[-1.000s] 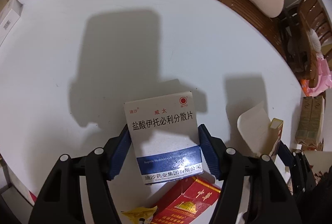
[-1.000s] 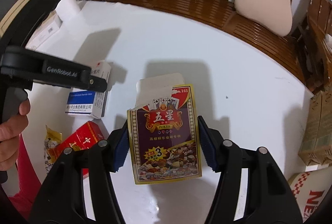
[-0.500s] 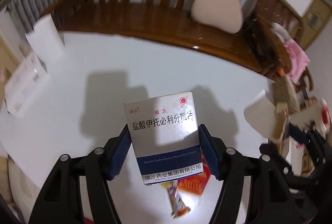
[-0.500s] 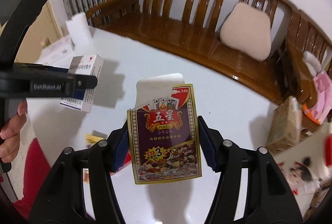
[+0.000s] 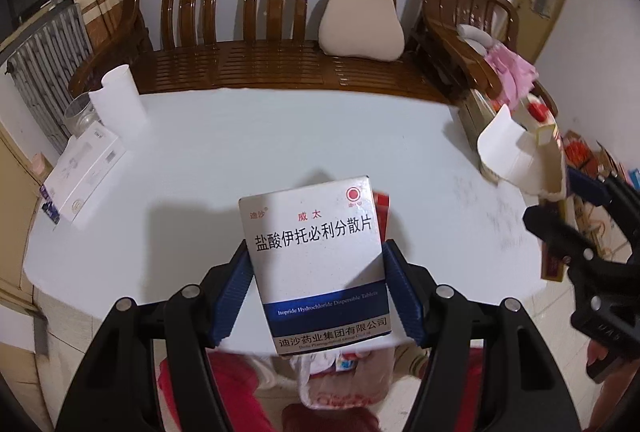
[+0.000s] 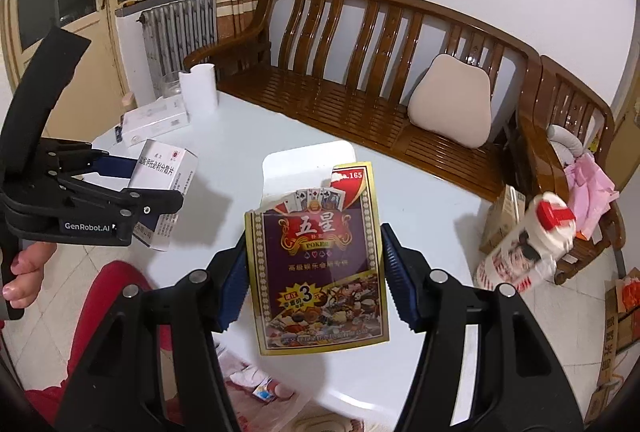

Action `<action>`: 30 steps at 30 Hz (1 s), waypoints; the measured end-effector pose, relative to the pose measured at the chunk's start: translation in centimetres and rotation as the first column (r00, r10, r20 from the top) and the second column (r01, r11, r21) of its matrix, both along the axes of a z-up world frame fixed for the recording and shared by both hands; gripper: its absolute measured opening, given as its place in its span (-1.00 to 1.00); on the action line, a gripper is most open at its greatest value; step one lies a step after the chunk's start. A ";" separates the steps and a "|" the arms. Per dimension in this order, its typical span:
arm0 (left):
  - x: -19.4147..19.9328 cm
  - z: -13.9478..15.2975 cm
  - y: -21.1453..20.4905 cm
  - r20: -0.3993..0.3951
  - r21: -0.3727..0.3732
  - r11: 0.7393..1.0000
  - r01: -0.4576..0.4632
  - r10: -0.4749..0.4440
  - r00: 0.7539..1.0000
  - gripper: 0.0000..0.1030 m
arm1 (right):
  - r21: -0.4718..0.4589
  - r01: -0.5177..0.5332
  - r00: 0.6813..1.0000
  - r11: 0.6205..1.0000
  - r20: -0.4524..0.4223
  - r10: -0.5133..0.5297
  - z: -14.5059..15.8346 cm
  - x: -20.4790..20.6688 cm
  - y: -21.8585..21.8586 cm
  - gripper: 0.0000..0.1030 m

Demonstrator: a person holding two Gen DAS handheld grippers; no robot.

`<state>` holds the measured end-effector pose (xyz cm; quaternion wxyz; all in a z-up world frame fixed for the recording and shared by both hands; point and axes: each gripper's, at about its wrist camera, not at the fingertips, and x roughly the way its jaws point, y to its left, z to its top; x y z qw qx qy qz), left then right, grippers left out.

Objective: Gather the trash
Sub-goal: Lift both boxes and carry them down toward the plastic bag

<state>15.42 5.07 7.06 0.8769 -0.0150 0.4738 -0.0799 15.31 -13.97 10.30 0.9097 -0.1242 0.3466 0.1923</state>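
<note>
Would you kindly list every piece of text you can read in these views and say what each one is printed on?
"盐酸伊托必利分散片", "威太", "迪沙", "Itopride Hydrochloride Dispersible Tablets", "迪沙药业集团有限公司": medicine box in the left gripper.
"五星", "POKER", "165", "3": playing card box in the right gripper.
"GenRobot.AI": side of the left gripper, right wrist view.
Print on the white carton and the red-capped bottle: too blurred to read.

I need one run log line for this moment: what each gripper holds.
left gripper: shut on medicine box | right gripper: shut on poker card box | both held above white table
</note>
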 end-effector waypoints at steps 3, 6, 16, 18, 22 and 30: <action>-2.4 -0.4 0.1 0.015 0.020 1.000 0.023 -0.023 1.000 0.22 | 0.007 -0.010 1.000 1.000 0.000 0.010 -0.3 -2.6 0.1 0.15; -4.5 -1.2 0.0 0.023 0.032 0.998 0.053 -0.054 0.998 0.22 | 0.016 -0.009 1.000 1.000 -0.006 0.009 -1.0 -5.2 0.3 0.15; -9.5 -5.0 -0.6 0.011 0.046 0.992 0.114 -0.114 0.993 0.22 | 0.018 -0.006 1.000 1.000 -0.025 0.007 -3.4 -10.8 1.1 0.15; -9.9 -5.9 -0.8 -0.009 0.042 0.991 0.127 -0.126 0.992 0.22 | 0.019 -0.005 0.999 1.000 -0.042 0.006 -4.4 -11.6 1.2 0.15; -10.9 -8.1 -1.2 -0.032 0.050 0.989 0.141 -0.139 0.990 0.22 | 0.019 -0.001 0.997 1.000 -0.073 0.002 -6.3 -13.0 1.4 0.15; -12.1 -11.7 -1.8 -0.069 0.074 0.984 0.164 -0.159 0.985 0.22 | 0.018 0.021 0.992 1.000 -0.129 -0.019 -9.8 -14.1 1.3 0.15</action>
